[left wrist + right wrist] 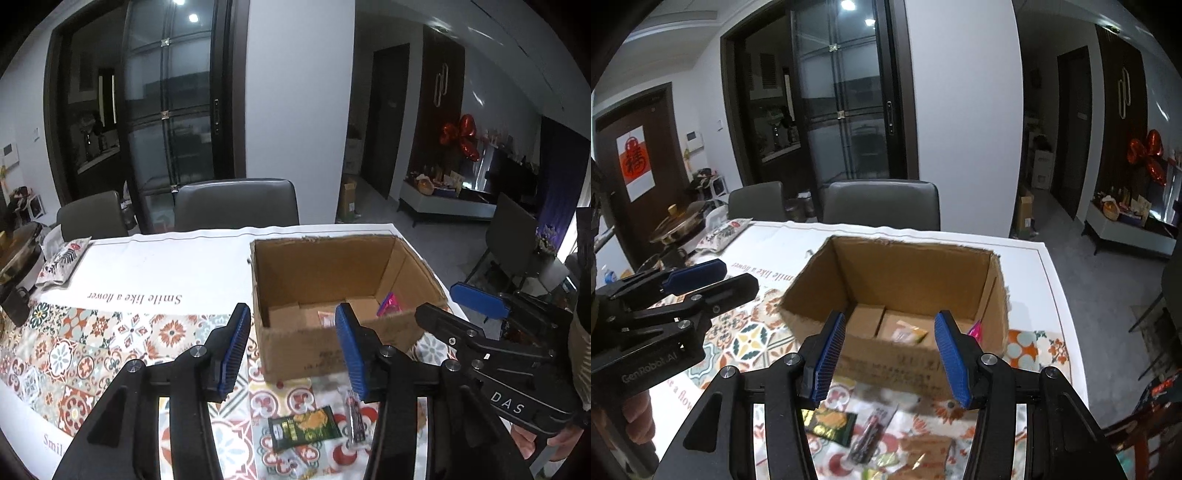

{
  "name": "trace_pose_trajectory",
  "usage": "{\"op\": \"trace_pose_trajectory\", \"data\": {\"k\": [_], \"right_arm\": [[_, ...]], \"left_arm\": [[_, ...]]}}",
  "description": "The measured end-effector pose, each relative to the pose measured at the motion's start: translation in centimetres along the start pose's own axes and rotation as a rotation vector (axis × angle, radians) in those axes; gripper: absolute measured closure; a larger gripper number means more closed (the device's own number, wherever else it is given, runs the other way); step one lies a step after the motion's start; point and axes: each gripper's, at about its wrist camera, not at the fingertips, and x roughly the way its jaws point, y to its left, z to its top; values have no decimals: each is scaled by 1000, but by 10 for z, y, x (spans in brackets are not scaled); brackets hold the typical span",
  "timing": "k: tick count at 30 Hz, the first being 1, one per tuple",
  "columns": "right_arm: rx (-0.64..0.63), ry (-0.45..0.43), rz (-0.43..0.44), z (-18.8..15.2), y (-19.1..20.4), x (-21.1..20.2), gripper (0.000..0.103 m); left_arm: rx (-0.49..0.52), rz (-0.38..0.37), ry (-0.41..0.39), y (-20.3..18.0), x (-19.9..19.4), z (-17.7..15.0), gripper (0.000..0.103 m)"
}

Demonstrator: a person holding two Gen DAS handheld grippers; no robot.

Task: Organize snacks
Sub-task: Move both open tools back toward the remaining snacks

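An open cardboard box [332, 350] [908, 365] stands on the patterned tablecloth. Inside lie a pink packet [388, 303] [975, 328] and an orange-yellow packet [908, 331] [326, 318]. In front of the box lie a dark green snack packet [303, 428] [831, 424] and a slim dark packet [356, 421] [870, 432]. More packets [923, 450] lie nearer in the right wrist view. My left gripper [291, 354] is open and empty above the box's near-left corner. My right gripper [890, 356] is open and empty above the box's front wall.
Two grey chairs [236, 205] stand behind the table. A printed snack bag [61, 264] and a pot [677, 225] sit at the far left. The table's right edge [1060, 295] drops to the floor. Each gripper shows in the other's view.
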Motion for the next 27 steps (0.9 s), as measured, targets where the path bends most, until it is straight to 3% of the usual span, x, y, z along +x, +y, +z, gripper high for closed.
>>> {"op": "trace_pose_trajectory", "data": {"k": [15,22,27], "right_arm": [[0,6,52,-57,23,-35,51],[26,58,69,-86,25,-36,51],[35,112,66,-104,26,-29,51]], "left_arm": [[-13,-3,13,-4,-40,-63,54],[-11,43,49,-8,-40,-91,54],[-30,28,98,-8,-36,-109,54]]}}
